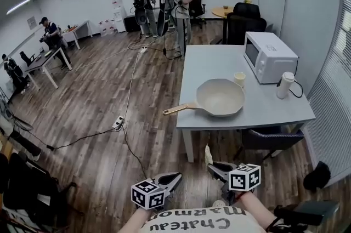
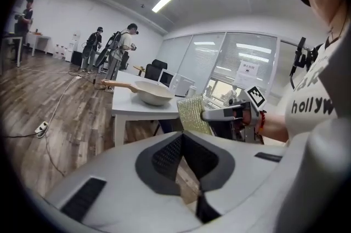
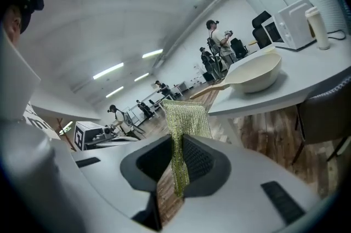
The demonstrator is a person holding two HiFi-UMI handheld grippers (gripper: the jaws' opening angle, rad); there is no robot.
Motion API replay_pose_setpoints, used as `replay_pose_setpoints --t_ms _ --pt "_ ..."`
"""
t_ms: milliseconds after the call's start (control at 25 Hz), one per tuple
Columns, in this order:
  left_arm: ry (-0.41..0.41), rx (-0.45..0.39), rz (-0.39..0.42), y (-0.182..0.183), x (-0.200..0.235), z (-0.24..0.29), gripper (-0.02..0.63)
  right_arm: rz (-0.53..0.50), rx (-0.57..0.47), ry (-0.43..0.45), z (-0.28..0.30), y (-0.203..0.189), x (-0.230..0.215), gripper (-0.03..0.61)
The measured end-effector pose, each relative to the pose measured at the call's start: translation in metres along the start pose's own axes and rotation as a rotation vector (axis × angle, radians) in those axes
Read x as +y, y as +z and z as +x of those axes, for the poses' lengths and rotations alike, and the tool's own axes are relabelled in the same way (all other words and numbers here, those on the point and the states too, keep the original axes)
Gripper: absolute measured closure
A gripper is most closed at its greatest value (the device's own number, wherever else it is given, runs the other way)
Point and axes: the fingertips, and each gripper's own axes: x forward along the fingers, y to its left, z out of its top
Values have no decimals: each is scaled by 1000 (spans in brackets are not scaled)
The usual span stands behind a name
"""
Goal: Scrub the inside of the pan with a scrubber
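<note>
Ahead of right claw (image 3: 179,141), well apart: pan (image 1: 220,97) on grey table (image 1: 279,112). Right claw clamped on scrubber (image 3: 185,117). Left claw (image 2: 184,140) closed together, empty. Wood floor (image 1: 98,89) below; people (image 1: 180,1) beyond.

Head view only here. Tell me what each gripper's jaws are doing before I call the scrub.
Observer: The right gripper is shut on the scrubber, which sticks up past the jaw tips.
Operator: Now give me the left one.
Observer: The left gripper is shut, with nothing between its jaws.
</note>
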Motion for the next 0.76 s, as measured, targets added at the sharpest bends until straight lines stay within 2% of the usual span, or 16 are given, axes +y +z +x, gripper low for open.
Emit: replay_pose_setpoints --t_ms 280,760 --pt "8 -32 -17 -9 5 -29 624 -39 38 -14 6 -16 28 517" --pt "0 -51 8 -10 5 -42 623 -57 65 -33 11 -21 39 517"
